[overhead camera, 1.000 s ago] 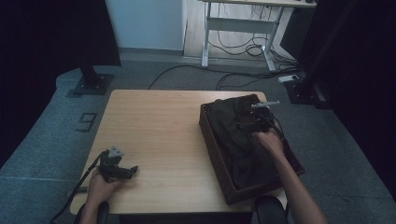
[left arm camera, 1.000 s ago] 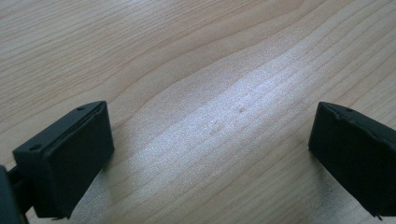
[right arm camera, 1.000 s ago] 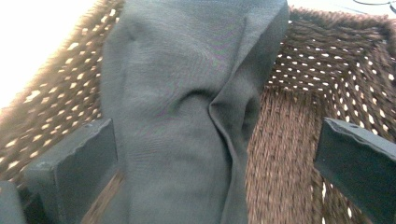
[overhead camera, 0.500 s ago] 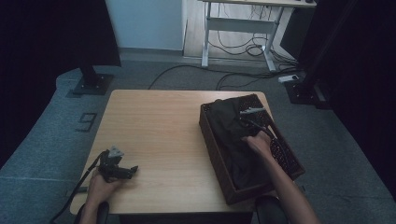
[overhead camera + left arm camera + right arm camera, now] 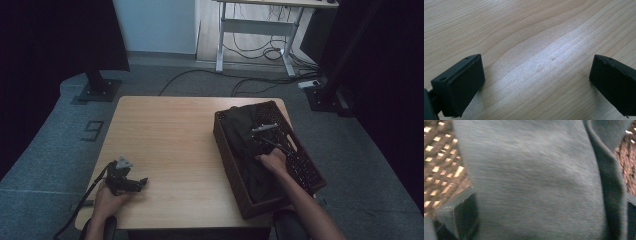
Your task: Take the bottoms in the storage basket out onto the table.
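A dark woven basket [image 5: 305, 170] stands on the right side of the wooden table [image 5: 170, 135], with a dark grey cloth [image 5: 245, 135] bunched inside it. My right gripper [image 5: 251, 137] is down in the basket over the cloth. In the right gripper view its jaws stand wide apart, and the cloth [image 5: 531, 177] spreads between them against the right gripper [image 5: 544, 220]. My left gripper [image 5: 140, 183] lies on the table near the front left corner. In the left gripper view, the left gripper [image 5: 536, 82] is open with bare wood between its jaws.
The basket's weave [image 5: 439, 157] shows on both sides of the cloth. Beyond the table are a black stand base [image 5: 97, 90], floor cables [image 5: 250, 52] and a desk frame [image 5: 255, 25]. Grey carpet [image 5: 45, 150] surrounds the table.
My right hand and gripper have moved nearer and slightly left inside the basket, lower onto the cloth. The left gripper has stayed still.
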`<state>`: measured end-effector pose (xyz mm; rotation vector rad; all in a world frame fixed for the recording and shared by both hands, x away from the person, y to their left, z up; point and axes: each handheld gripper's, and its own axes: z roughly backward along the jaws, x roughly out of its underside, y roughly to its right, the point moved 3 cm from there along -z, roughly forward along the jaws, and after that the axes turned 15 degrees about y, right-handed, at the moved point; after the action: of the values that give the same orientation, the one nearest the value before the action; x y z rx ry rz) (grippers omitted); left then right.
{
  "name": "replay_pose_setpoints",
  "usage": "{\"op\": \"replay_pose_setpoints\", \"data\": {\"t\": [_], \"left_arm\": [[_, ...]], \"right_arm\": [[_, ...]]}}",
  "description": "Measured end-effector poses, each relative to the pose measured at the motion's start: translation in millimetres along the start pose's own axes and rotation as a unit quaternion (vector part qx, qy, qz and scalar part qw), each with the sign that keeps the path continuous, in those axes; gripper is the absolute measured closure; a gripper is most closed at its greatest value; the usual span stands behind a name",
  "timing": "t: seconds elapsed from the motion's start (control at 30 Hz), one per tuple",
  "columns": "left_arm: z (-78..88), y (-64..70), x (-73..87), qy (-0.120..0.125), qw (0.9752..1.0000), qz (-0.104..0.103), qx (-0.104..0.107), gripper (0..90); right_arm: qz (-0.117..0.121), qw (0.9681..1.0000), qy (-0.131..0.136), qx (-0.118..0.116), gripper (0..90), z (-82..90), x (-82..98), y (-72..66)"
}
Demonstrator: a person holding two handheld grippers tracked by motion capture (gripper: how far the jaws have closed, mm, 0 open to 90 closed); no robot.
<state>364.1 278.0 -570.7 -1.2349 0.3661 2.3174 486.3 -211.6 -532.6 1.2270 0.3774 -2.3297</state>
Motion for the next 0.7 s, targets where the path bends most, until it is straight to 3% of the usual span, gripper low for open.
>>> {"op": "replay_pose_setpoints", "data": {"t": [0.13, 0.27, 0.47, 0.7], "left_arm": [[0.0, 0.0, 0.0, 0.0, 1.0, 0.0, 0.0, 0.0], [0.0, 0.0, 0.0, 0.0, 1.0, 0.0, 0.0, 0.0], [0.0, 0.0, 0.0, 0.0, 1.0, 0.0, 0.0, 0.0], [-0.1, 0.0, -0.1, 0.0, 1.0, -0.001, 0.001, 0.0]], "right_arm": [[-0.005, 0.9999, -0.01, 0.002, 0.0, -3.6, 4.9, 2.7], [0.018, 0.9997, -0.018, -0.001, 0.0, -6.4, 8.7, -4.1], [-0.007, 0.9995, -0.03, -0.008, 0.0, -13.1, 13.2, 0.8], [0.007, 0.9987, -0.049, -0.011, 0.0, -21.2, 17.1, -3.3]]}}
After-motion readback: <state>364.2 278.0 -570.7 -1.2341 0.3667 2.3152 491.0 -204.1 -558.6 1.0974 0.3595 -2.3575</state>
